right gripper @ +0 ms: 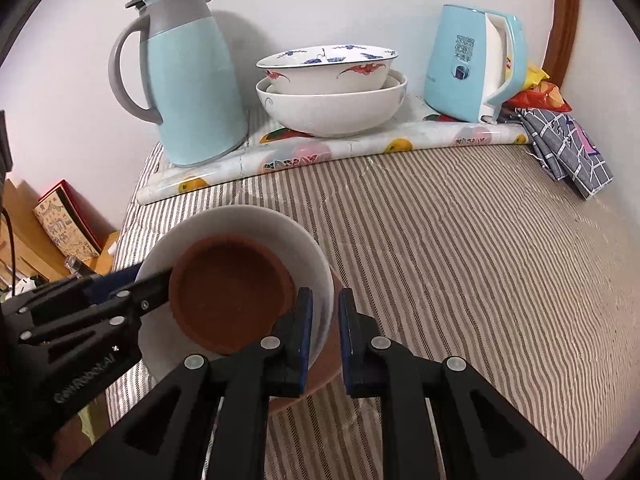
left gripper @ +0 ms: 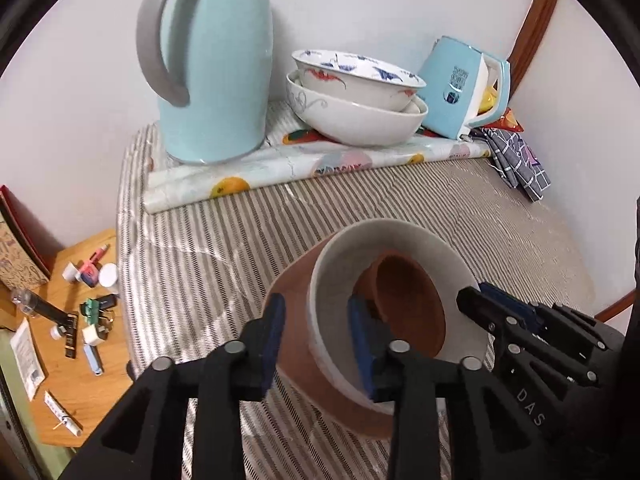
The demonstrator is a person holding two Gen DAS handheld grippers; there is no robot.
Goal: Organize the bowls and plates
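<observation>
So, left wrist view: left gripper (left gripper: 316, 344) is clamped on the near rim of a white bowl (left gripper: 460, 276), w/ a small brown dish (left gripper: 412, 308) nested inside and a brown plate (left gripper: 296, 340) under it. Right gripper (left gripper: 472, 300) bites the far rim.

Right wrist view: right gripper (right gripper: 325, 344) fingers straddle the bowl (right gripper: 248, 220) rim, nearly together; looks gripped. Only this view shows the stacked bowls (right gripper: 332, 108) straight ahead, level. Step: prob carrying the set; next needs both hands moving together, kept level.

Tall pale-blue thermos jug with grey handle (right gripper: 192, 80) stands on the rolled fruit-print plastic sheet (right gripper: 320, 156); light-blue electric kettle (right gripper: 472, 64) at the sheet's right end; grey checked cloth (right gripper: 568, 152) just beyond, on the striped tablecloth (right gripper: 460, 248).
</observation>
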